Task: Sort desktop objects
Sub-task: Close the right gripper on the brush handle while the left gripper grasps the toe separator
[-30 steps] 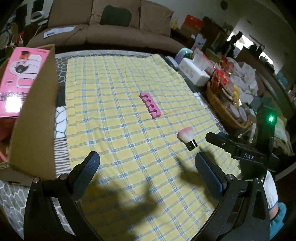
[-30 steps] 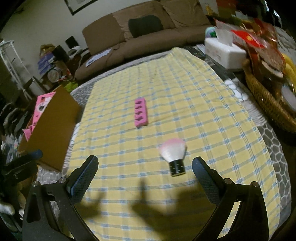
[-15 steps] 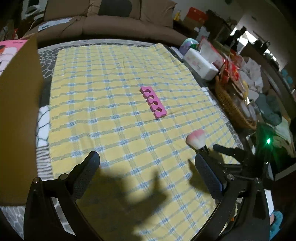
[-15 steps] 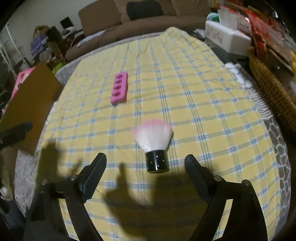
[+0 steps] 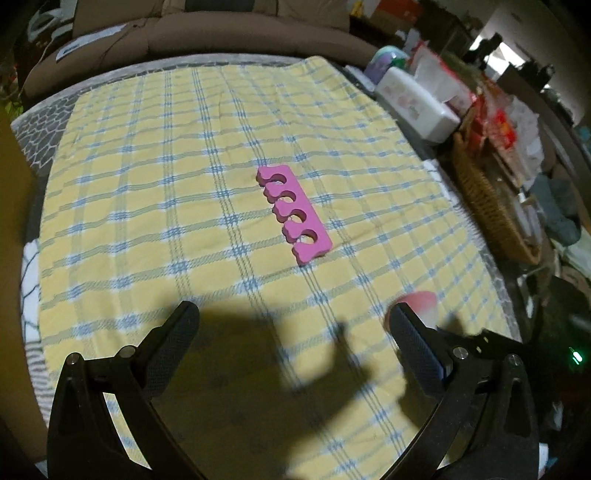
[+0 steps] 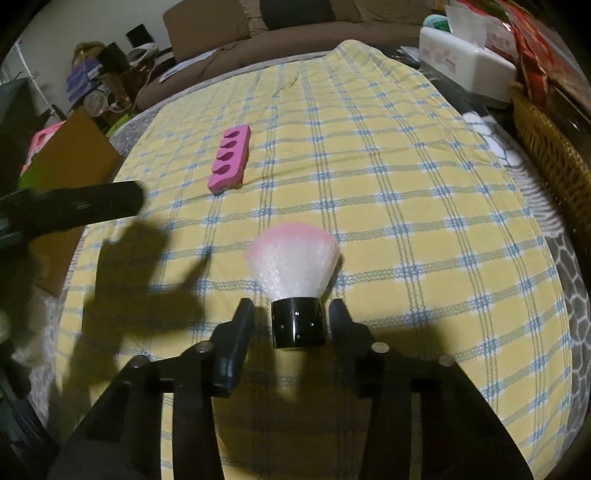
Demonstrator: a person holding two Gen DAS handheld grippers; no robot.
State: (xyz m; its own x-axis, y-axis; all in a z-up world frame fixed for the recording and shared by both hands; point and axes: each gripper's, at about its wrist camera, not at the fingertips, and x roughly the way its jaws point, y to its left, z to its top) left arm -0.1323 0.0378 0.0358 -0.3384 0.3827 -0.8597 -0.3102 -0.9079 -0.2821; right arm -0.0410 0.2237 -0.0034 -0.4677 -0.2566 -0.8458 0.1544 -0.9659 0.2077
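A pink-and-white makeup brush [image 6: 293,264] with a black handle lies on the yellow checked cloth [image 6: 369,155]. My right gripper [image 6: 290,308] straddles that handle and its jaws are closing. The right finger is at the handle's side and a thin gap shows on the left. A pink foam toe separator [image 5: 293,214] lies mid-cloth, ahead of my left gripper [image 5: 295,321], which hovers wide open with nothing between its fingers. The brush's bristles [image 5: 424,301] peek out behind its right finger. In the right wrist view the toe separator [image 6: 229,164] lies far left, with the left gripper's body [image 6: 74,210] nearer.
A cardboard box [image 6: 70,162] stands off the cloth's left edge. A white tissue box [image 6: 465,59] and a wicker basket [image 6: 546,147] full of packets crowd the right side. A brown sofa [image 5: 221,33] runs behind the table.
My right gripper sank onto the brush and its jaws narrowed from wide open to just around the handle. My left gripper moved down and forward over the cloth; the box left its view.
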